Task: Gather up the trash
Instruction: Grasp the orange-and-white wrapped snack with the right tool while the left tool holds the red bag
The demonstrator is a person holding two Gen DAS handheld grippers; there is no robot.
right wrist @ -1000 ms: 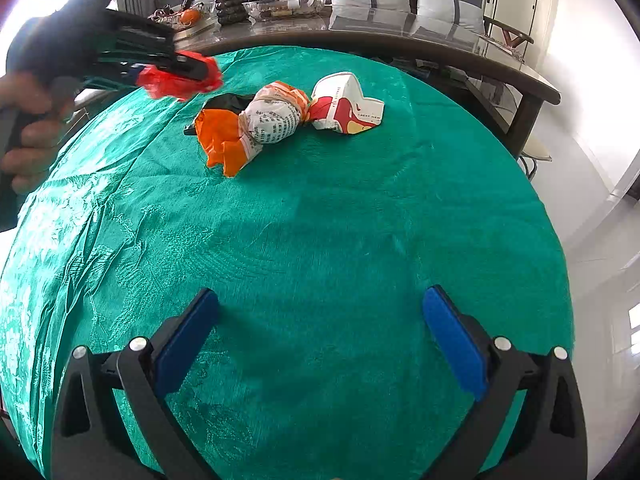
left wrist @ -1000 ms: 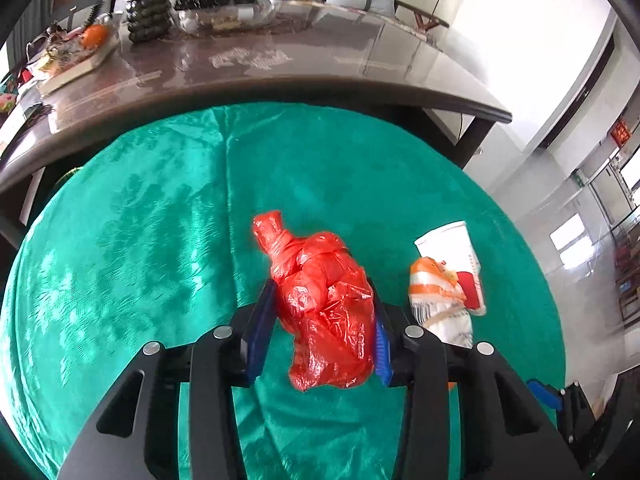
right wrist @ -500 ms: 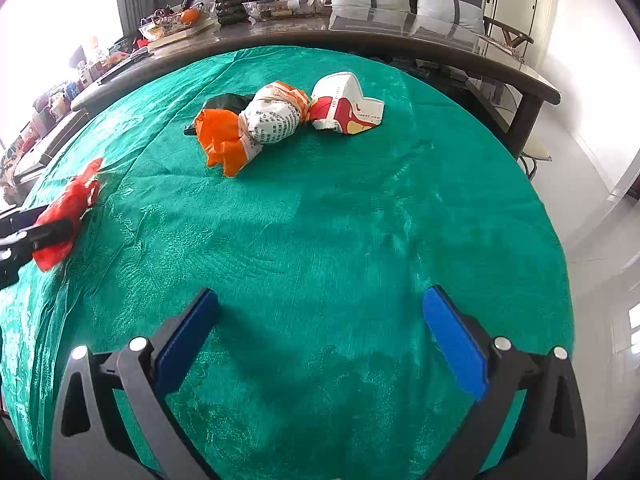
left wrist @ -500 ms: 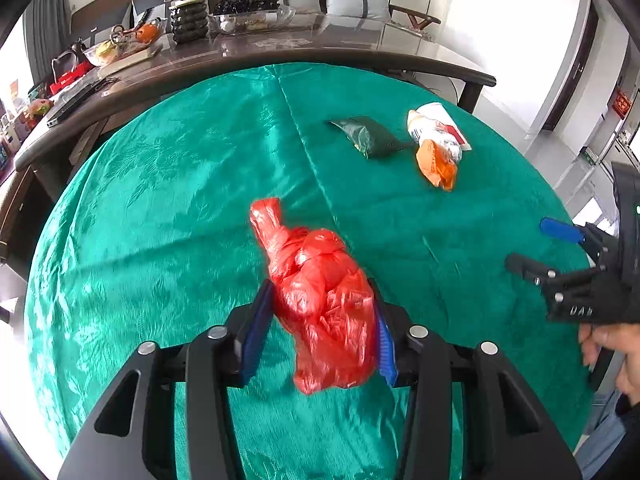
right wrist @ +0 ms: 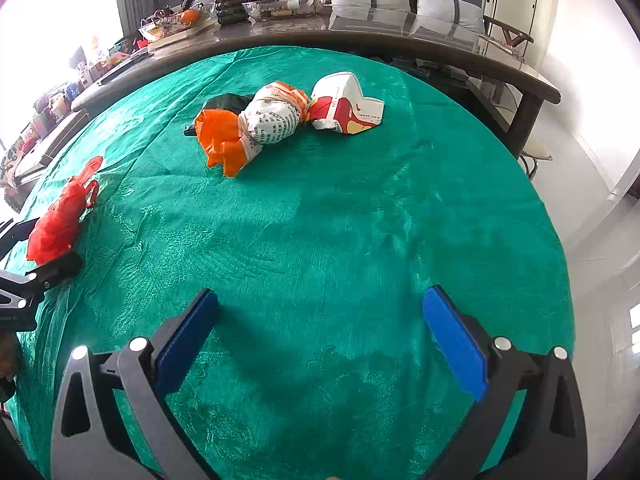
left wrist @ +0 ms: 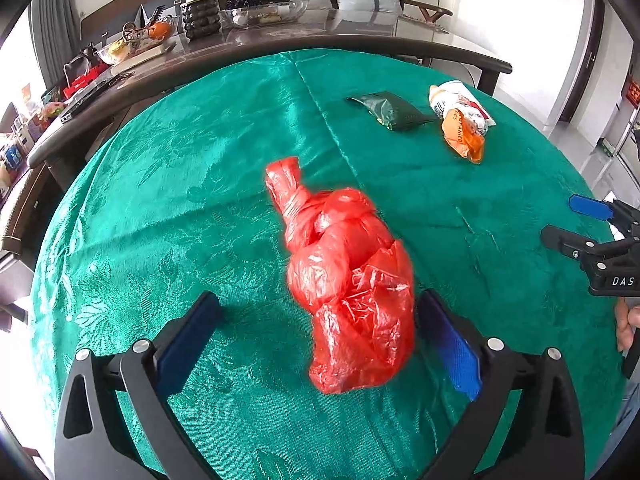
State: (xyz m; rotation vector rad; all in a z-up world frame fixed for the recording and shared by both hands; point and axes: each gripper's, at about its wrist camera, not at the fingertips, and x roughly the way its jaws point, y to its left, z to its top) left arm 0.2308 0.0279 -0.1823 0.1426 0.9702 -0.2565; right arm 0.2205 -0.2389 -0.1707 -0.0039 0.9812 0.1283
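A crumpled red plastic bag (left wrist: 348,280) lies between the spread fingers of my left gripper (left wrist: 316,320), which is open; the bag leans against the right blue pad (left wrist: 448,340). It also shows in the right wrist view (right wrist: 60,216) at the left edge. My right gripper (right wrist: 320,320) is open and empty over the green cloth. Across the table lie an orange and white printed bag (right wrist: 256,128), a crushed white and red paper cup (right wrist: 344,104) and a dark green wrapper (left wrist: 388,110).
A round table with a green cloth (right wrist: 360,208). Behind it a long dark table (left wrist: 320,40) carries a plant pot, bowls and clutter. My right gripper shows in the left wrist view (left wrist: 592,232) at the right edge.
My left gripper has opened and let go of the red bag, which now rests low over the cloth. The right gripper has stayed still.
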